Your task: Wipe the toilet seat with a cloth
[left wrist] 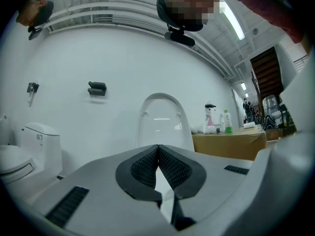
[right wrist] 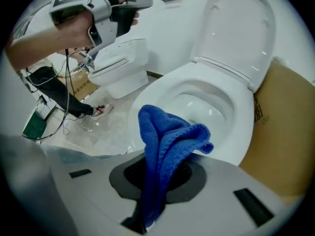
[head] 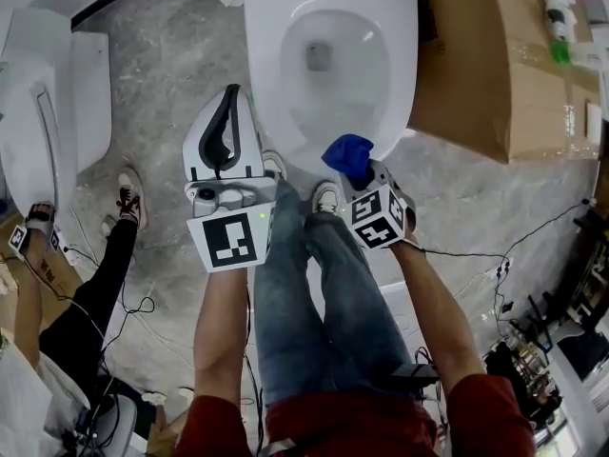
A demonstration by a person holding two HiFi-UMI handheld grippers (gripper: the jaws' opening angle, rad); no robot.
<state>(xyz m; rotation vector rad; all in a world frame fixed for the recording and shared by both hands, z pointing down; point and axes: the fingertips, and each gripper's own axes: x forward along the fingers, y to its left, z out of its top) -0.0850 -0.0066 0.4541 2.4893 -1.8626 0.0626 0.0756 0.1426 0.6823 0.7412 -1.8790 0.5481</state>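
- My right hand-held gripper (head: 356,174) is clamped on the blue cloth (right wrist: 165,139). The cloth is pinched between the pads and bunches up past the tips in a loose fold.
- That arm reaches forward past my knee, with the wrist tipped steeply down.
- My left hand-held gripper (left wrist: 158,150) is closed with nothing in it. It is held level, pointing ahead, beside the toilet's front left.
- The cloth hangs over the front right edge of the toilet seat (head: 398,65); I cannot tell whether it touches yet.
- The seat lies ahead and slightly left of the cloth, its long axis running straight away from me, so I judge the right hand the nearer one for wiping.
- Beyond, the lid (right wrist: 236,28) stands upright, and a cardboard box (head: 485,74) sits just beside the bowl on the right.
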